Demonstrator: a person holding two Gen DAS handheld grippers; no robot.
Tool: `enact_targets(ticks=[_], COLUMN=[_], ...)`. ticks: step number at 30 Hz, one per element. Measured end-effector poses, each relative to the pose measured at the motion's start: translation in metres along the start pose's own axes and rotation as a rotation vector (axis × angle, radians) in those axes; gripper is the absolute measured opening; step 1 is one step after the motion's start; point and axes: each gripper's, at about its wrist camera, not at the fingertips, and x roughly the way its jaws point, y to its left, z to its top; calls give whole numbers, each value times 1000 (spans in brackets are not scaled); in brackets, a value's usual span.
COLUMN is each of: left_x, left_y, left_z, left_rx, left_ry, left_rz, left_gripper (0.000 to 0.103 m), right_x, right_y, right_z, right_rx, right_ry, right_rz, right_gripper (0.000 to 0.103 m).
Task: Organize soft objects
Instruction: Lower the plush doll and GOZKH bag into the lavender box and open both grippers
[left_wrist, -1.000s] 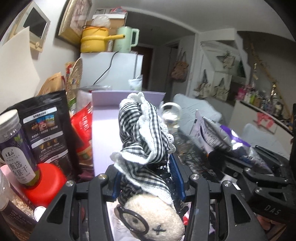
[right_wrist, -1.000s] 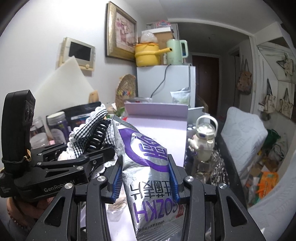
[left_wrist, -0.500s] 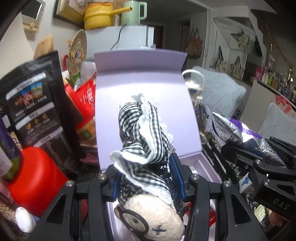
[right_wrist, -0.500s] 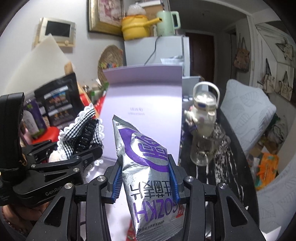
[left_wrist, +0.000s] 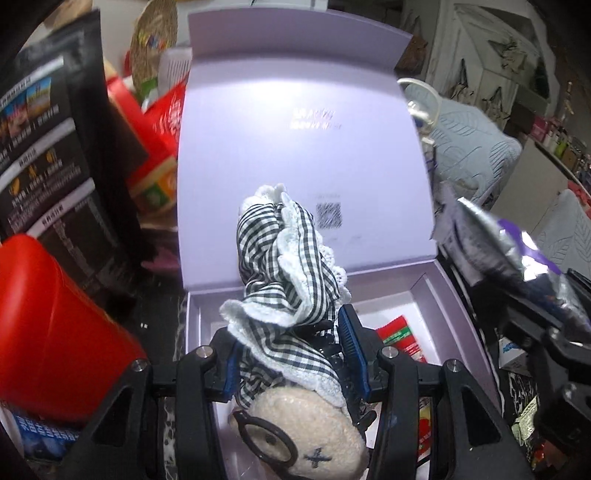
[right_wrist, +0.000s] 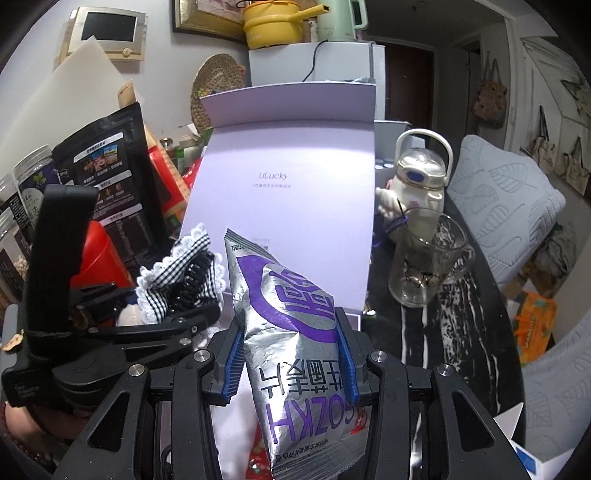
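- Left claw (left_wrist: 291, 354) pinching a plush toy (left_wrist: 295, 435) in gingham cloth, held over the open lilac box (left_wrist: 454, 306).
- Right claw (right_wrist: 290, 360) pinching a silver-purple snack bag (right_wrist: 291, 332), held at the box's front right edge.
- Box lid upright; red packet (left_wrist: 400, 334) lies inside the box.
- Glass mug (right_wrist: 424, 266) on the tabletop (right_wrist: 461, 325), right of the box.

Lilac box (left_wrist: 454, 317): open-topped, upright lid (left_wrist: 303, 147) walling the rear. Red canister (left_wrist: 55, 325) and black pouch (left_wrist: 55, 155) crowd left; glass mug (right_wrist: 424, 266) stands right, apparently clear of it.
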Motion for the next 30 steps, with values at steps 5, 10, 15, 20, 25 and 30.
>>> enact_targets(ticks=[5, 10, 15, 20, 25, 30], left_x=[16, 18, 20, 28, 34, 38], left_y=[4, 2, -1, -7, -10, -12], left_z=[-3, -4, -3, -1, 0, 0], left_rx=[-17, -3, 8, 14, 29, 36], left_ry=[84, 102, 110, 125, 141, 157], left_rz=[32, 70, 87, 87, 96, 114], left_gripper=[46, 46, 46, 47, 47, 52], right_x=[6, 20, 34, 51, 66, 73], right_y=[0, 2, -1, -4, -5, -9], right_z=[-2, -6, -11, -17, -24, -28], right_rx=[9, 4, 19, 39, 55, 69], right_ry=[25, 69, 111, 167, 220, 252], right_rz=[10, 16, 16, 18, 25, 28], right_gripper=[43, 44, 44, 44, 44, 44])
